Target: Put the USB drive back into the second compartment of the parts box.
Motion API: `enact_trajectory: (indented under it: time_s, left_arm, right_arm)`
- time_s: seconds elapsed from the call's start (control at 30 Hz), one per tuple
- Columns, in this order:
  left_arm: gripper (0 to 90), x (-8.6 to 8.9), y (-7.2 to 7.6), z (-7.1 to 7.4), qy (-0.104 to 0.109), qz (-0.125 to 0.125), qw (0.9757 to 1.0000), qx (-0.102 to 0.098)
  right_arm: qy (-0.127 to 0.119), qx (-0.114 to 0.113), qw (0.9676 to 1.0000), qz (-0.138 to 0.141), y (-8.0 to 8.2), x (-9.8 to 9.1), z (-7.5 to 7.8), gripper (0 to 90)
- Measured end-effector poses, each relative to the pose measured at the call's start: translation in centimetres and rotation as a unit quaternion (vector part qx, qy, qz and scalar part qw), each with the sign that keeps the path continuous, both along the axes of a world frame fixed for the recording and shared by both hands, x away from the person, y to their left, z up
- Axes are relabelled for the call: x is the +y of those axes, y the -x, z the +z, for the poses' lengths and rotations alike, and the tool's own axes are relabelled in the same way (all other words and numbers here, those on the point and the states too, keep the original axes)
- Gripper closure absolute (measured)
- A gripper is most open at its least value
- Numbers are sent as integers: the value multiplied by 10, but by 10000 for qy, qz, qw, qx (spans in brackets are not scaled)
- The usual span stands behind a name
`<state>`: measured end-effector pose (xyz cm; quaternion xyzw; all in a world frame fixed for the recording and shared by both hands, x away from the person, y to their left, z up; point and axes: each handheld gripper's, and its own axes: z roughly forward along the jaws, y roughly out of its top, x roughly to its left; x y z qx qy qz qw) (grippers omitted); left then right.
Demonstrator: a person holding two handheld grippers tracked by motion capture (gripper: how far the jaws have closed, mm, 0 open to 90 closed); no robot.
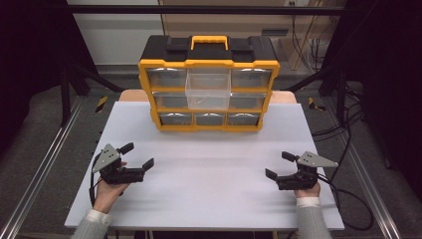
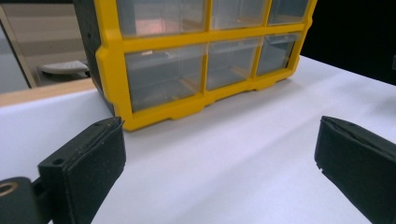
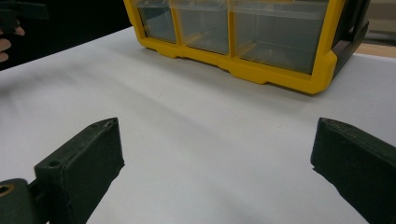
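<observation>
A yellow and black drawer box (image 1: 209, 84) stands at the far middle of the white table (image 1: 209, 169). It has a yellow handle (image 1: 209, 42) on its black top. Its front has rows of little see-through drawers. One clear drawer (image 1: 208, 89) in the top middle is pulled out toward the person and sticks out in front of the others. The other drawers are pushed in.

Both grippers are on the near part of the table, well apart from the drawer box. The box is ahead of them and between them. The left gripper (image 1: 138, 155) is at the near left, held in the person's left hand (image 1: 107, 191). Its jaws are spread wide and there is nothing between them. The right gripper (image 1: 277, 165) is at the near right, held in the right hand (image 1: 307, 191). Its jaws are spread wide too, with nothing between them. The two grippers point in toward each other, with bare white table between them.

In the left gripper view, the bottom corner of the drawer box (image 2: 196, 70) is close ahead, and bare table shows between the two black jaws. In the right gripper view, the bottom row of the drawer box (image 3: 247, 37) is ahead, and bare table shows between the jaws there as well.

A black cable (image 1: 348, 199) runs from the right gripper off the side of the table.
</observation>
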<state>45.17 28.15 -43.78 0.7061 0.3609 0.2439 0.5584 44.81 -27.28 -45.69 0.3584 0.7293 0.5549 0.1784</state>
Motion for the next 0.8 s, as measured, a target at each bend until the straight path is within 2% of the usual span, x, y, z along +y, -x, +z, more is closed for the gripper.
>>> enact_trajectory:
  time_s: [0.27, 0.4, 0.53, 0.8]
  left_arm:
    - [20, 9, 2, -17, -198, 194, 9995, 169]
    - [20, 12, 2, -20, -230, 251, 9991, 242]
    - [19, 15, 5, -22, -184, 278, 9991, 248]
    - [19, 15, 5, -24, -252, 277, 9989, 280]
  right_arm:
    - [-24, -23, 10000, -4, 4, -2, -3, 26]
    - [-46, -12, 10000, -12, 4, -3, -4, 26]
    - [-40, -13, 10000, -28, 4, -3, -5, 26]
    - [-20, -6, 10000, -15, 3, -4, -6, 26]
